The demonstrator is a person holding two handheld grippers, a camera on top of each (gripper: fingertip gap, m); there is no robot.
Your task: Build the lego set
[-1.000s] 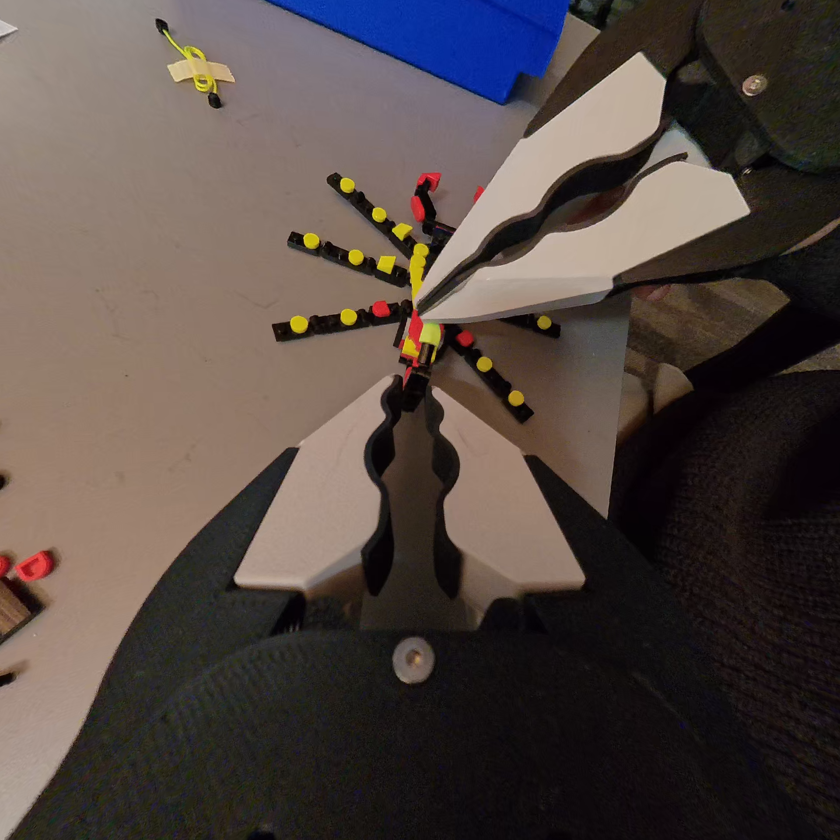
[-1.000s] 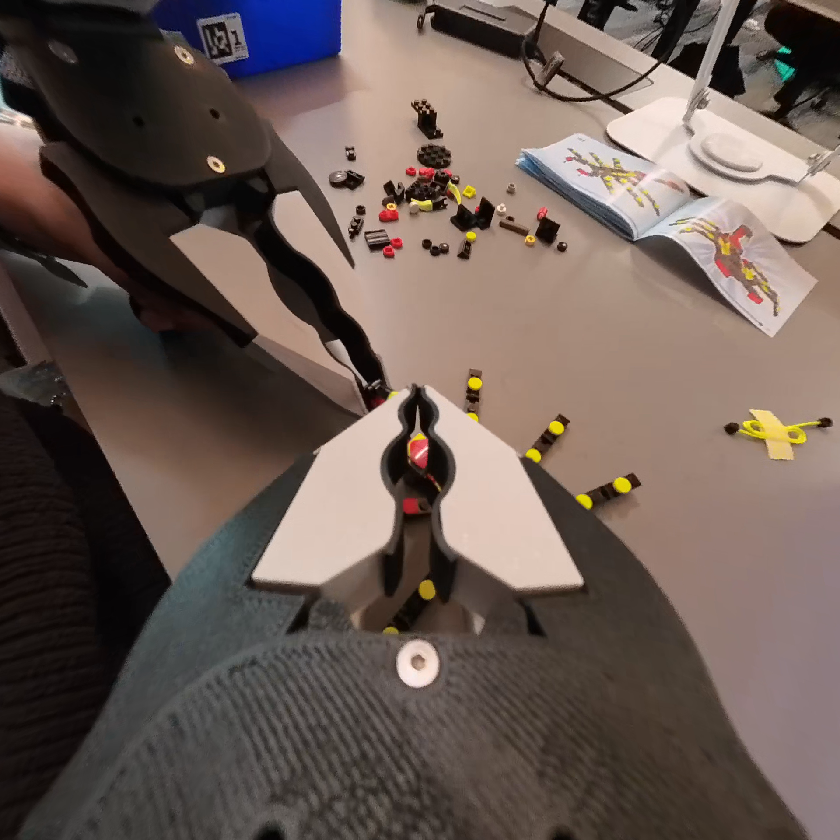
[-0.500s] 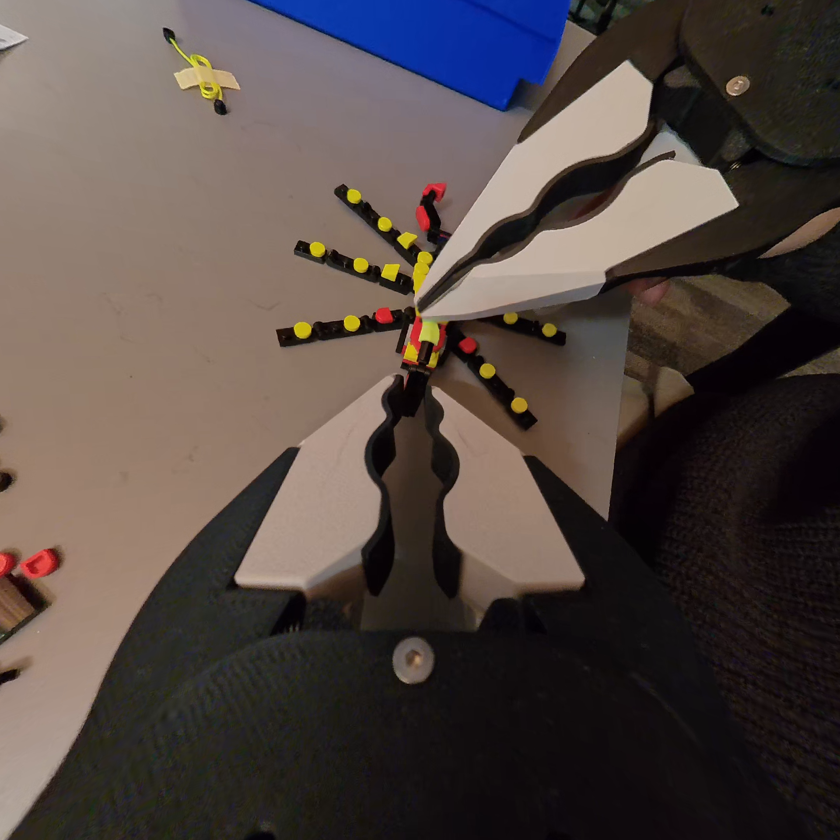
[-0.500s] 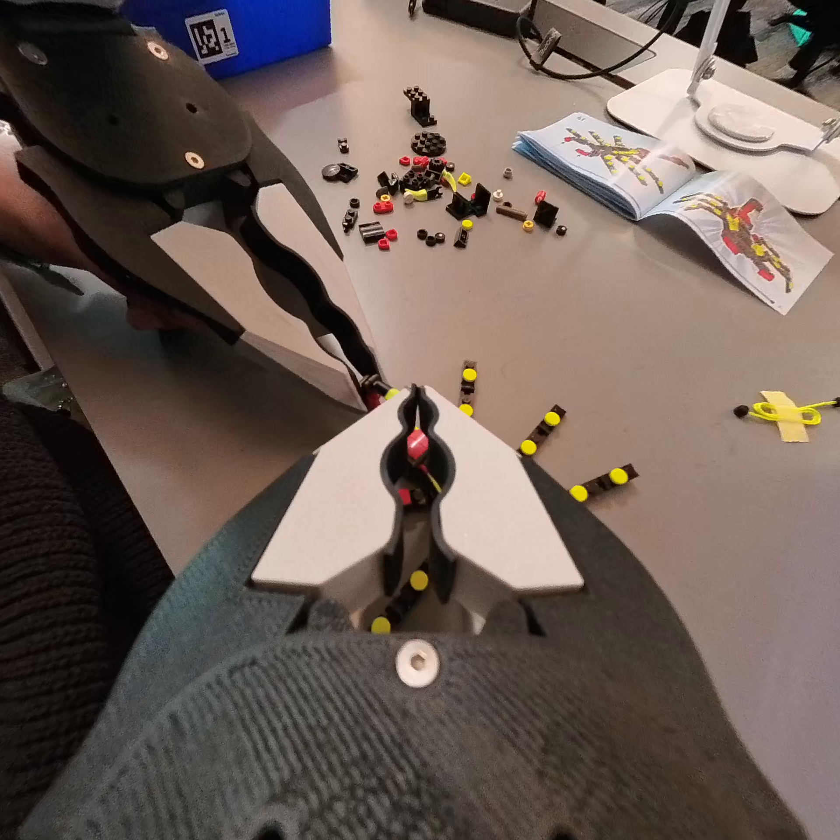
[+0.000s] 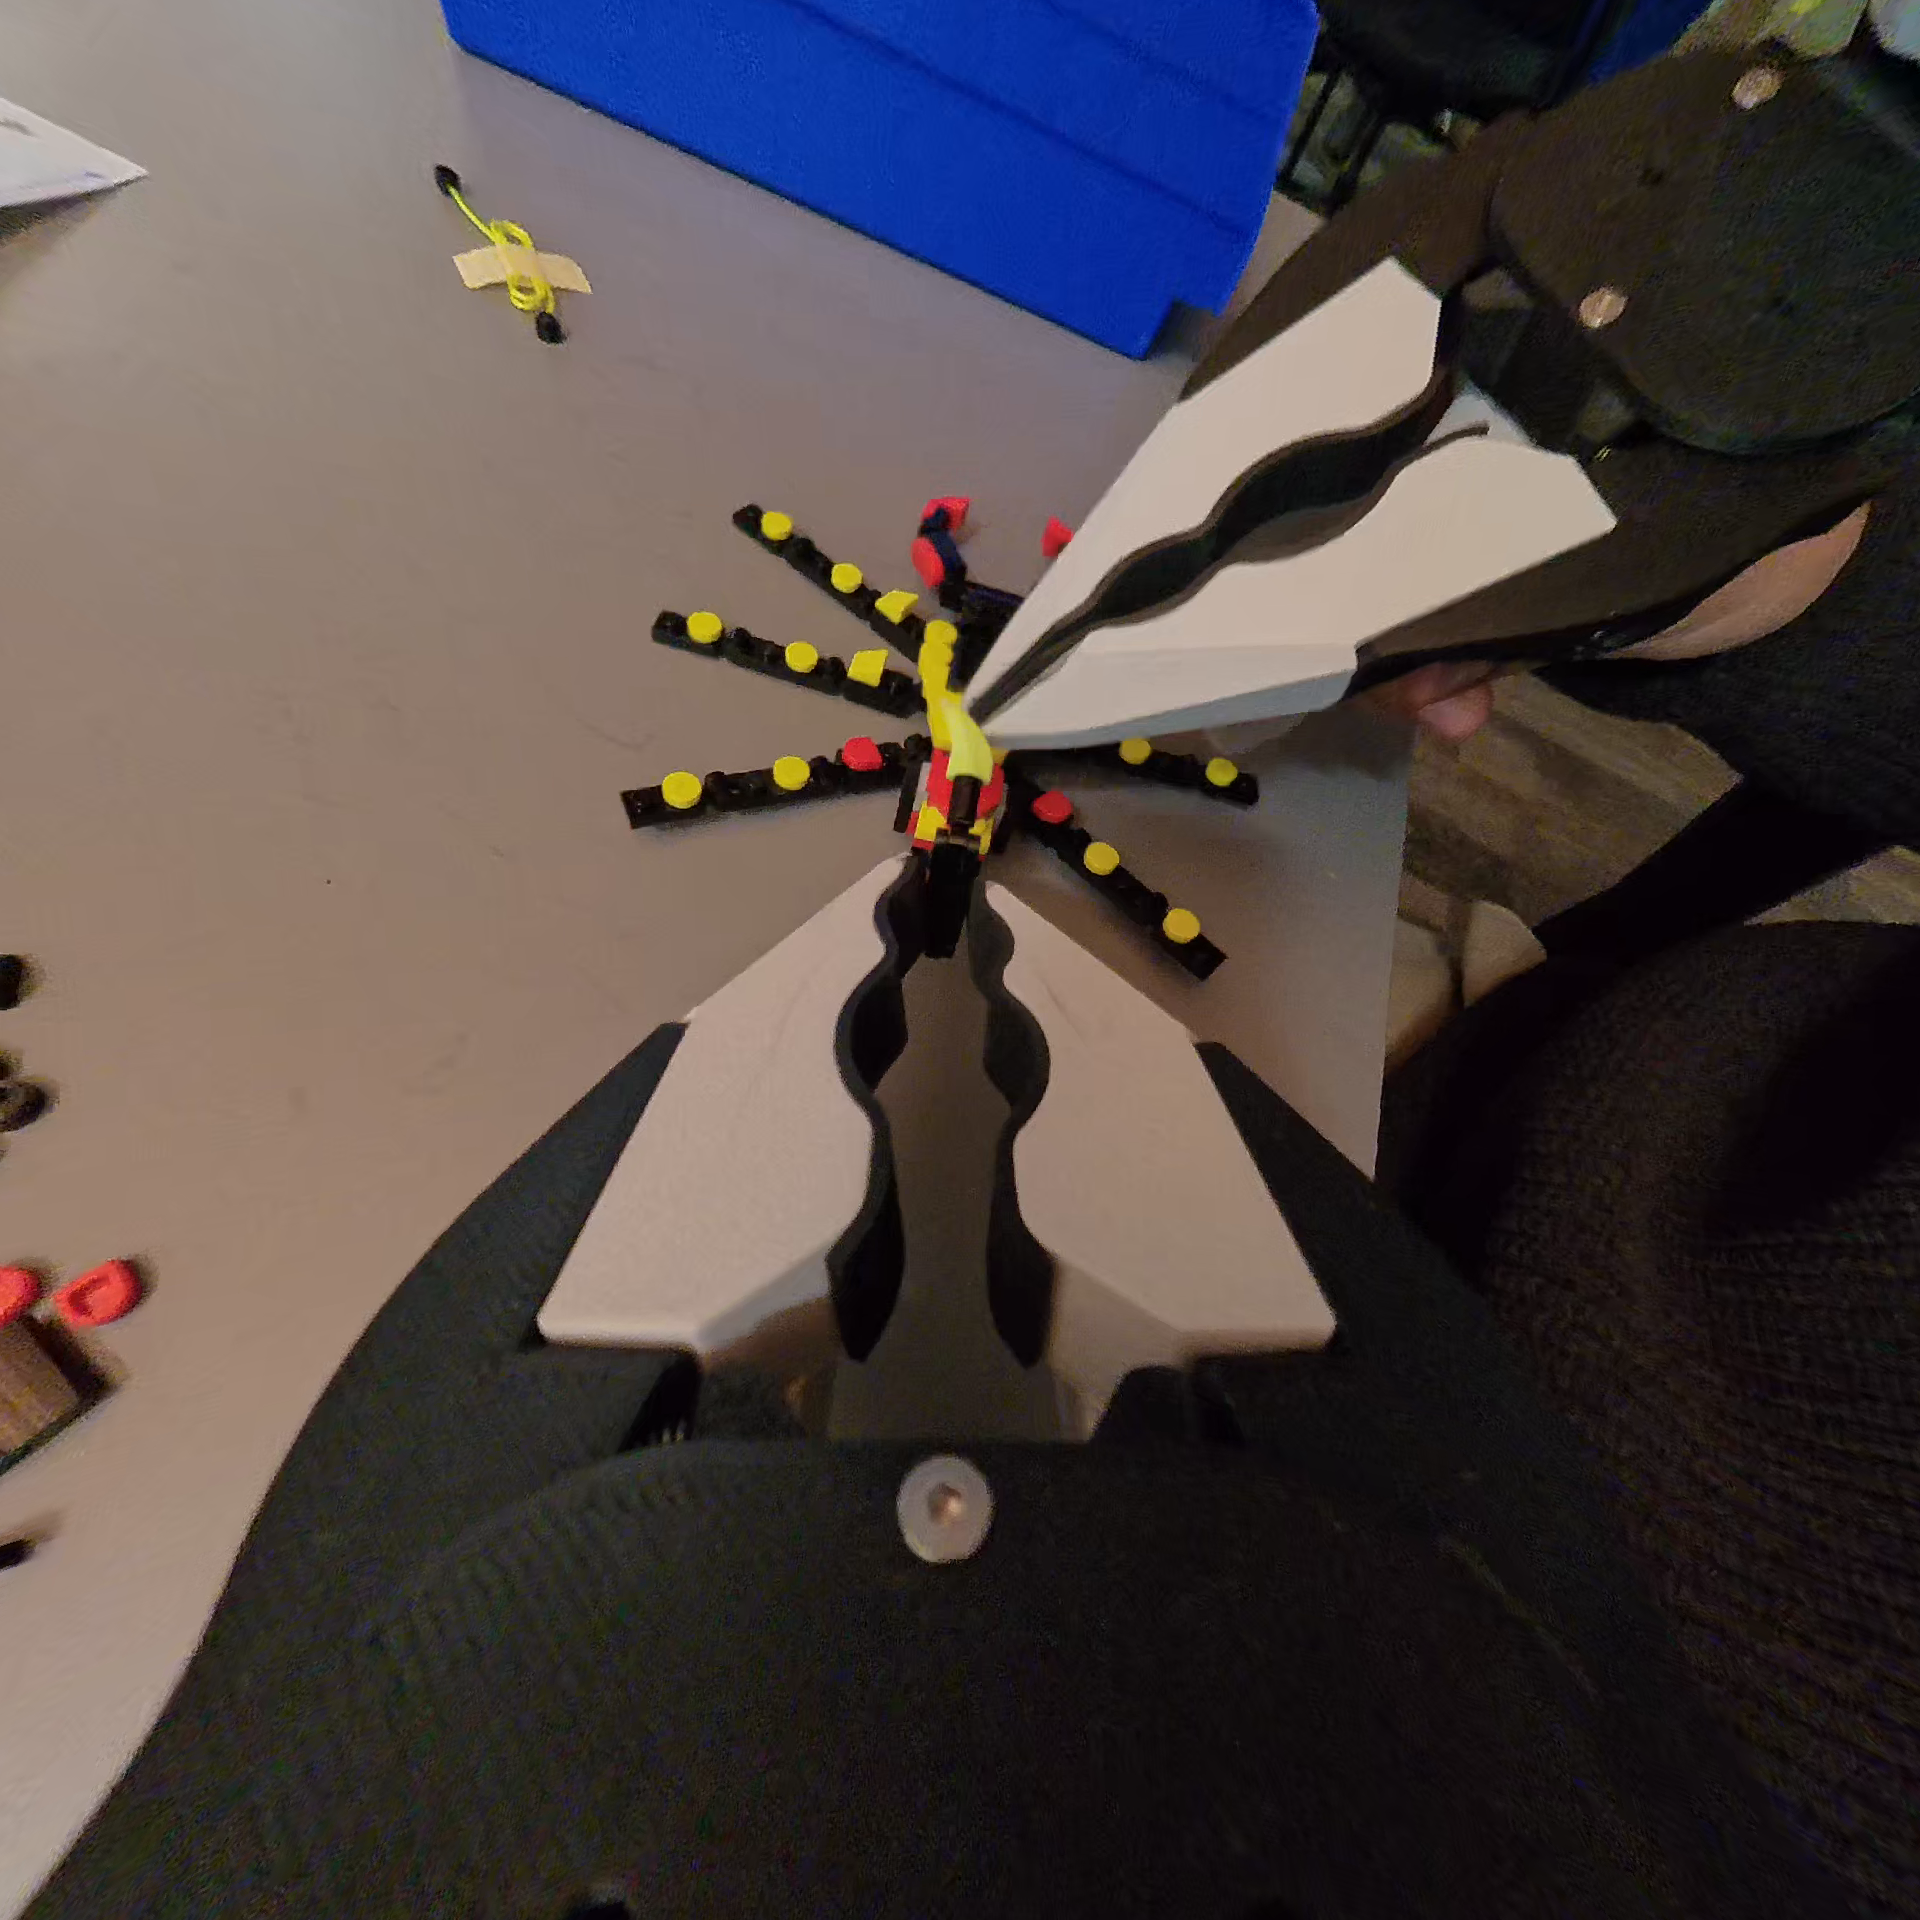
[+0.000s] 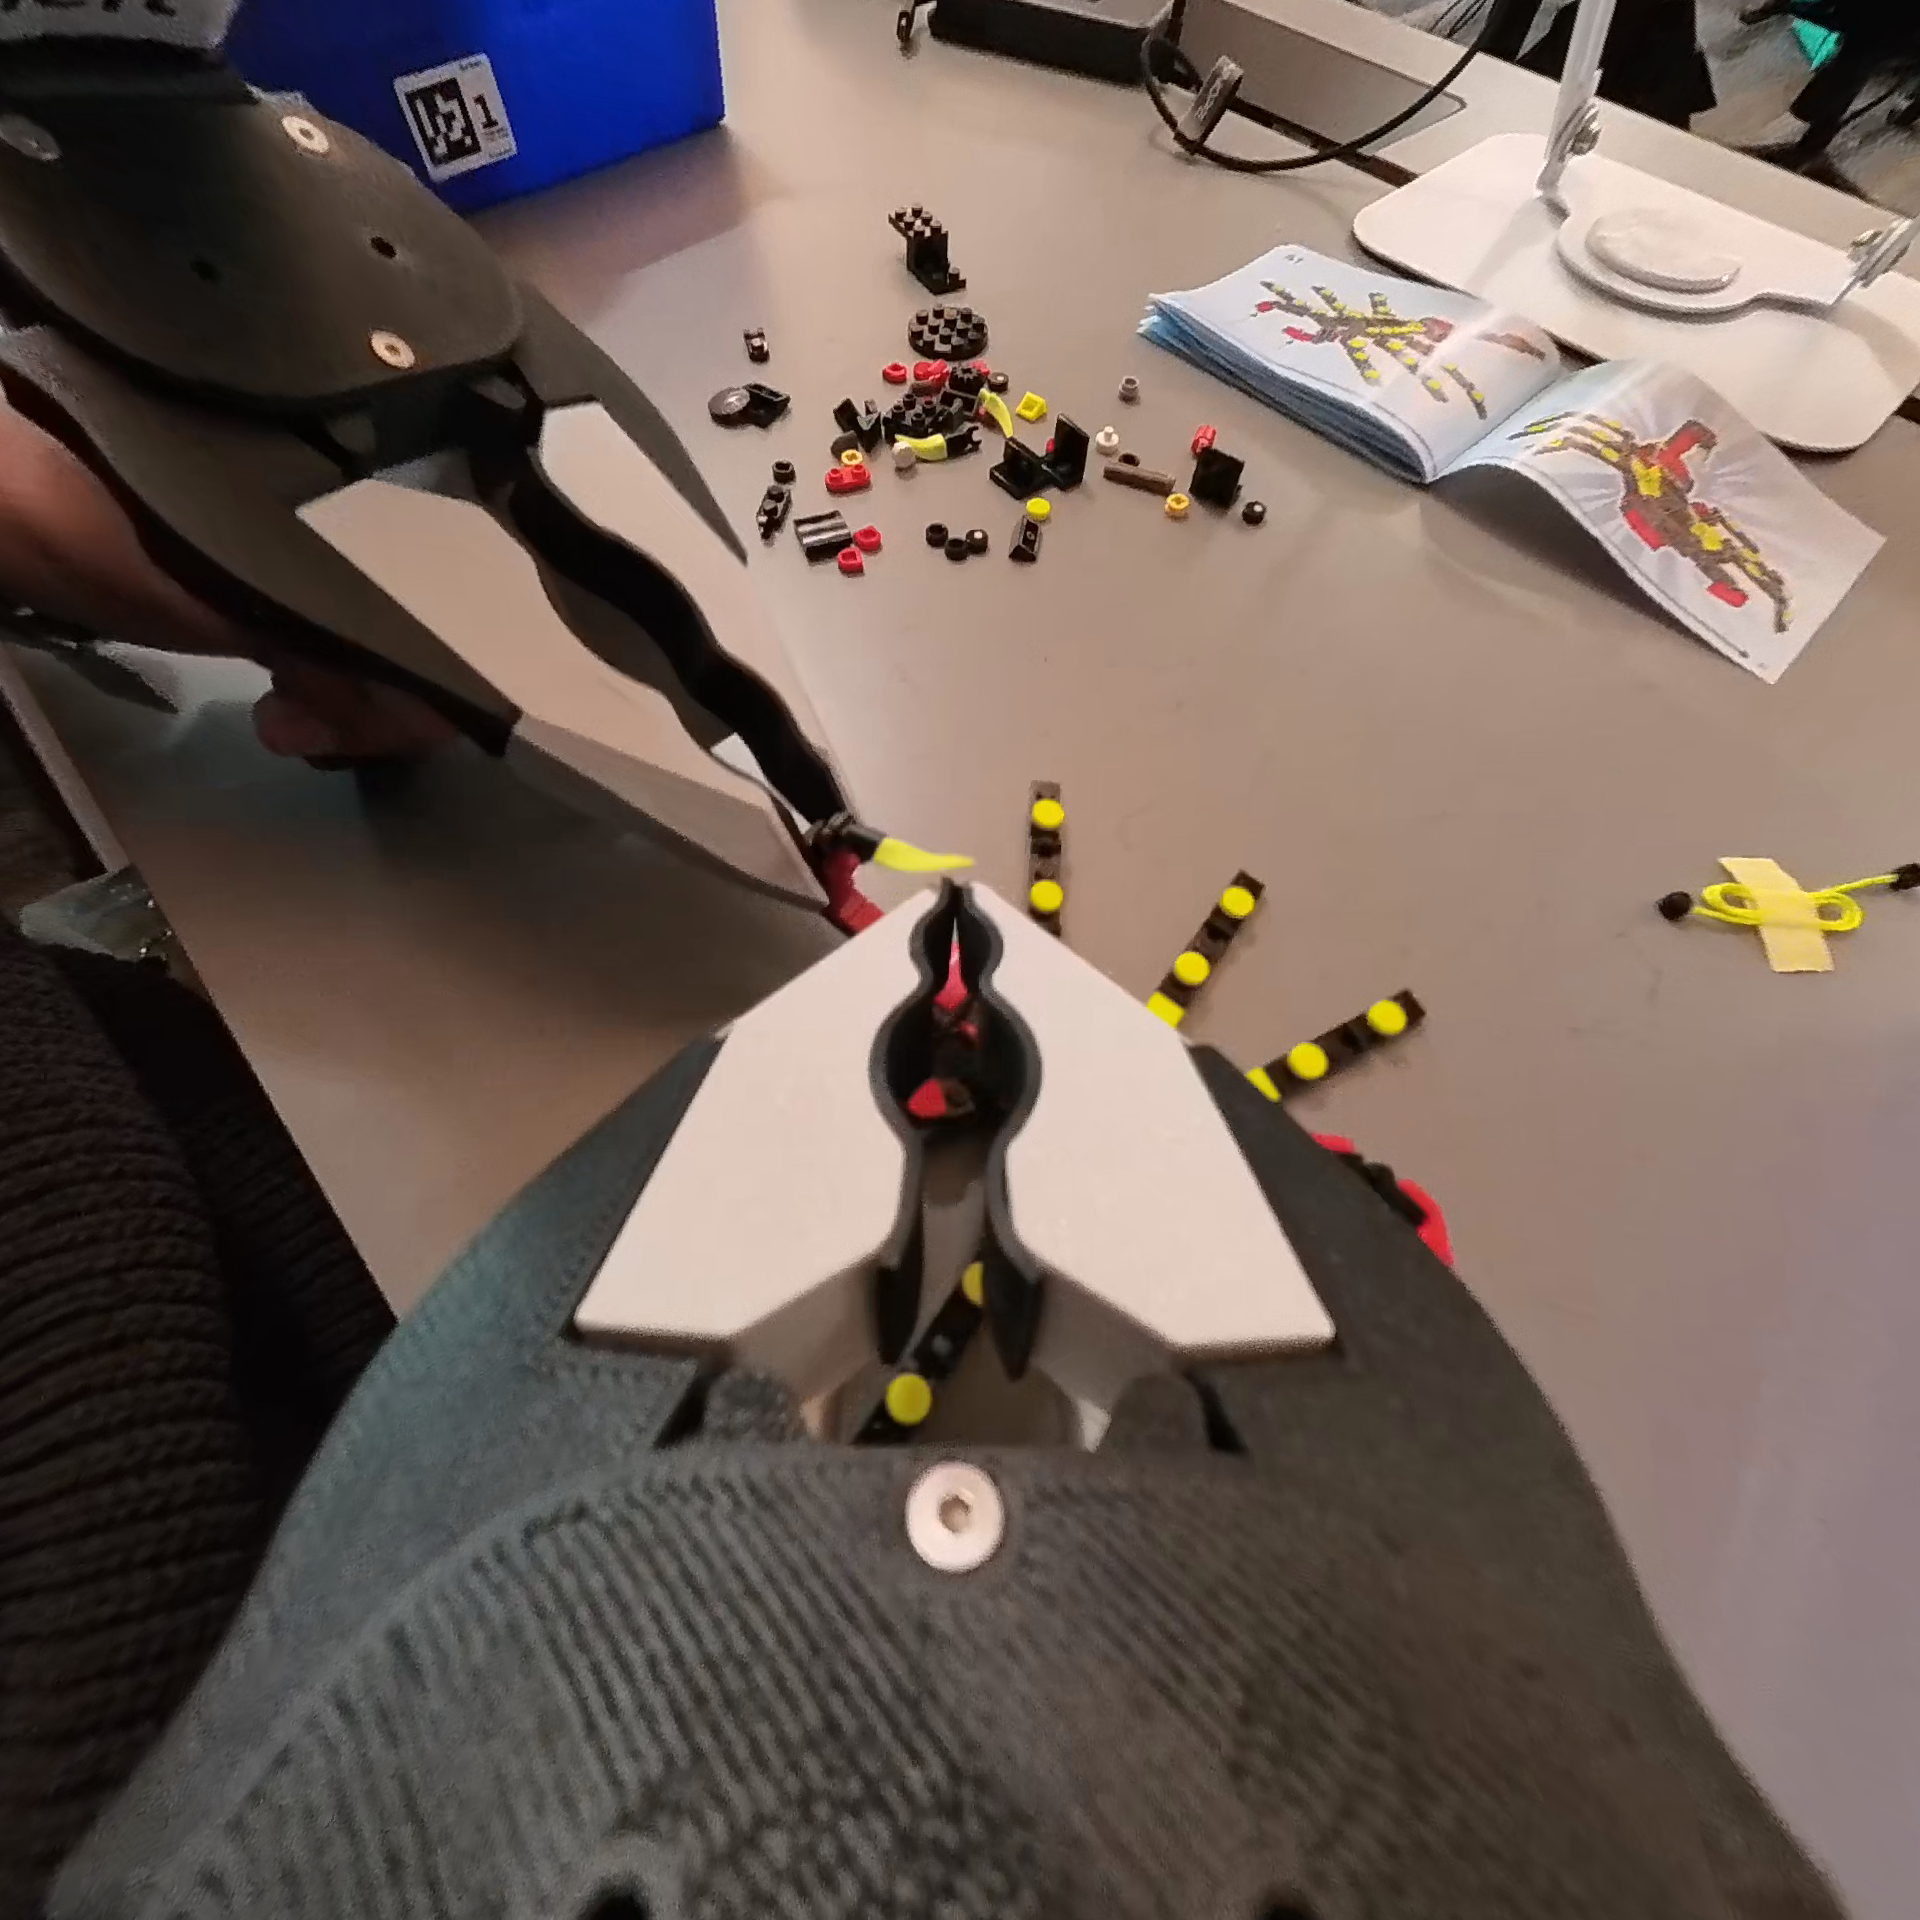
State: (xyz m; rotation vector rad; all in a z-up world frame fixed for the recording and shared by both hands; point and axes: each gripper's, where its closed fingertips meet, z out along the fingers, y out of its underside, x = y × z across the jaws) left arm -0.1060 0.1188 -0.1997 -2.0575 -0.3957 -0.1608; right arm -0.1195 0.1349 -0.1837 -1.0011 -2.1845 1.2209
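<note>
A brick spider model (image 5: 951,800) with a red and yellow body and black legs dotted with yellow studs (image 5: 758,779) lies near the table's edge. My left gripper (image 5: 940,904) is shut on the black piece at the model's near end. It also shows in the right wrist view (image 6: 831,847), where a yellow-green horn (image 6: 920,857) sticks out past its tips. My right gripper (image 6: 951,894) is shut, with its tips just beside that horn. In the left wrist view the right gripper (image 5: 977,717) comes in from the upper right, and its tips meet the horn (image 5: 961,743).
A blue bin (image 5: 935,135) stands at the back. A pile of loose bricks (image 6: 956,436), an open booklet (image 6: 1507,416) and a white stand base (image 6: 1662,270) lie farther off. A taped yellow cord (image 6: 1777,909) lies to the right. The table edge (image 5: 1392,935) is close by.
The yellow-green horn now stands out longer from the model, beside the right gripper's tips. Both grippers stayed shut at the model, and the right gripper shifted slightly.
</note>
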